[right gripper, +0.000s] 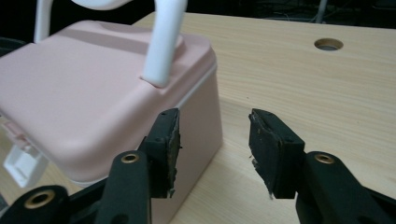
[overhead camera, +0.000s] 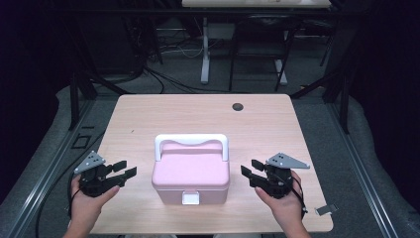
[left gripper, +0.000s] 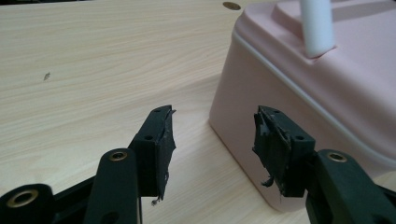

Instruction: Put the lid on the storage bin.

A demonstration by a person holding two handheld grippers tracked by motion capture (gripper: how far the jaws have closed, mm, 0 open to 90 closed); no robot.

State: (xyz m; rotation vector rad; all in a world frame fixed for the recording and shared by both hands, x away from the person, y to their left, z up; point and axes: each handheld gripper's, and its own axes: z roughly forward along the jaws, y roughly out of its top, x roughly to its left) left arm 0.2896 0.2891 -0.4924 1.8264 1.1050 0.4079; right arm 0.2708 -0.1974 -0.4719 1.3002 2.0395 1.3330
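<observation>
High view: your left gripper [overhead camera: 124,170] and right gripper [overhead camera: 247,168] sit low at either side of the pink box [overhead camera: 190,171], jaws apart, gripping nothing; both point inward at it.

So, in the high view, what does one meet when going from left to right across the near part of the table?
left claw → pink box with a white handle → right claw → small grey clip near the table's right edge.
</observation>
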